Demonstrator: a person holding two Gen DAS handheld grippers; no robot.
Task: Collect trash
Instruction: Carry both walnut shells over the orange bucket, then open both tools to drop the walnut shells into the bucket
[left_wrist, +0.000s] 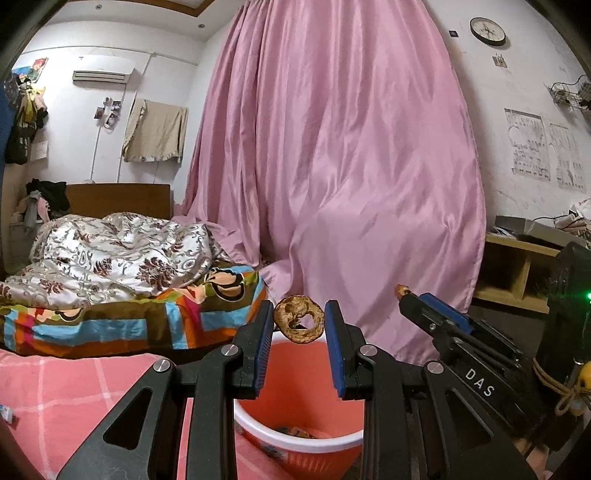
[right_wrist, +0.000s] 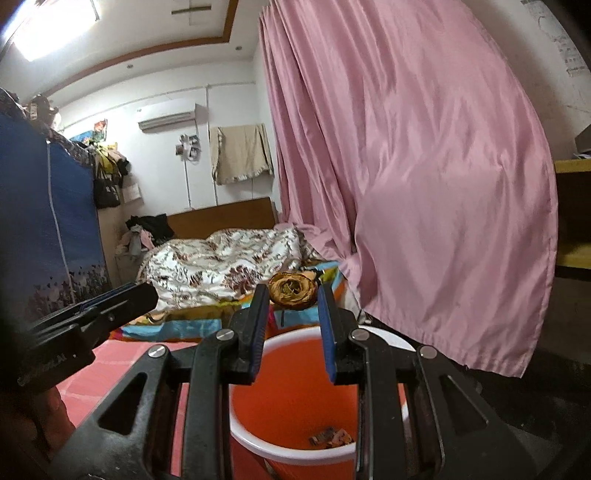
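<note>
Left gripper (left_wrist: 299, 325), jaws narrowed onto a dried, ring-shaped peel (left_wrist: 299, 324) pinched at its two edges between the blue pads (left_wrist: 263, 347). Right gripper (right_wrist: 291, 291), likewise closed part-way on a curled, brown dried rind (right_wrist: 291, 291), gripped at the fingertips. Both pieces hang above the orange bin (right_wrist: 384, 338) with the white rim, which stands on the pink checked mat (left_wrist: 74, 391); a few scraps already lie at its bottom. The two grippers sit close side by side over one opening. Risk, as judged: each hold is shallow and at the very tips, so a brittle piece may crack or slip out early. If released near the rim, either piece could glance off it onto the mat.
</note>
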